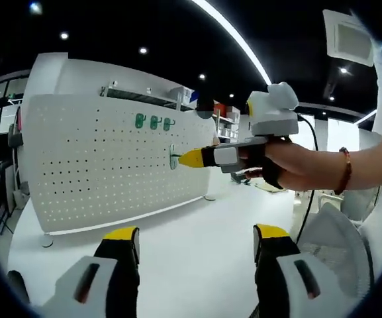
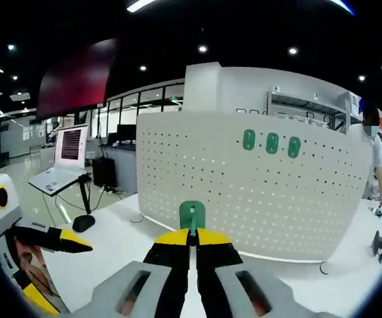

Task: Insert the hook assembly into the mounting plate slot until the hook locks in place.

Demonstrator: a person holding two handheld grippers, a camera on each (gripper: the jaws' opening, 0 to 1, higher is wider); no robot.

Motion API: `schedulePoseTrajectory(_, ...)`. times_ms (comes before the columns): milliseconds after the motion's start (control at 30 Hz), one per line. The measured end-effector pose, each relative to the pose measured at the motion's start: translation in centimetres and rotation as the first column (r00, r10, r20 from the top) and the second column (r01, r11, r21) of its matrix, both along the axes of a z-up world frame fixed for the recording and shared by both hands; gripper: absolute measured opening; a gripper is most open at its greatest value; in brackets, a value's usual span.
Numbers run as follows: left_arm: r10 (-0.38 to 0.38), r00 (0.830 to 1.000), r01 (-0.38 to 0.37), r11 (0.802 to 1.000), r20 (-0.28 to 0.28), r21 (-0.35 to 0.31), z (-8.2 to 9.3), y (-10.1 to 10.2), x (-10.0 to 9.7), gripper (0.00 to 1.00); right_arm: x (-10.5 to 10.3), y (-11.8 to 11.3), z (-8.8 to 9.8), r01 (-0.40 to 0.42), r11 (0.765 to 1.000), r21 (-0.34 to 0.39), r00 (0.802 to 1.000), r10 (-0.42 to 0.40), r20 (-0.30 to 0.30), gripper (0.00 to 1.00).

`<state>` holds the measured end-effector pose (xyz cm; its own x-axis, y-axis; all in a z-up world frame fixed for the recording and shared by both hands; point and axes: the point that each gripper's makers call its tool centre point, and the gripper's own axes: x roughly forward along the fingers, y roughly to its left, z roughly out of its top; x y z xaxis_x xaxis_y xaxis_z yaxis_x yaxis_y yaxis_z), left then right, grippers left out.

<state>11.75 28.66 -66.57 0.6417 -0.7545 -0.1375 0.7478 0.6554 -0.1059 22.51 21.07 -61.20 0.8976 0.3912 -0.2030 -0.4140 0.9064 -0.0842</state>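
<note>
A white perforated mounting plate [image 1: 98, 159] [image 2: 277, 199] stands upright on the white table. Three green hooks [image 1: 152, 122] [image 2: 271, 142] hang in a row near its top. My right gripper [image 2: 192, 233] [image 1: 189, 158] is shut on a fourth green hook [image 2: 192, 214] [image 1: 173, 158] and holds it against or just in front of the plate's face, below the row; I cannot tell whether it is seated. My left gripper [image 1: 196, 235] [image 2: 68, 275] is open with nothing between its fingers, held back from the plate over the table.
The white table [image 1: 197, 245] runs in front of the plate. A laptop [image 2: 65, 156] on a stand and a black mouse-like object [image 2: 83, 222] sit to the plate's left in the right gripper view. A person [image 2: 378, 159] stands behind the plate's right end, near a small black object [image 2: 381, 244].
</note>
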Motion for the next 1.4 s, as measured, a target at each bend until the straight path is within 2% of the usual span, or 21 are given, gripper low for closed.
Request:
schedulePoseTrajectory(233,-0.013,1.000,0.013,1.000,0.011,-0.010,0.4,0.0,0.0,0.80,1.2,-0.7,0.5,0.040,0.999,0.016,0.999,-0.040,-0.003,0.01)
schedulePoseTrajectory(367,-0.018,1.000,0.017,1.000,0.019,0.017,0.3,0.2,0.1,0.82,1.8,-0.9,1.4,0.058,0.998,0.036,0.998,-0.059,0.009,0.01)
schedulePoseTrajectory(967,-0.036,0.999,0.035,0.999,0.008,0.041,-0.5,1.5,-0.7,0.84,5.3,-0.7,3.9,0.115,0.990,0.084,0.992,-0.118,0.033,0.01)
schedulePoseTrajectory(1400,-0.044,0.999,0.044,0.998,0.004,0.046,-0.4,2.2,0.0,0.82,7.0,-0.4,5.1,0.141,0.984,0.108,0.988,-0.147,0.048,0.01)
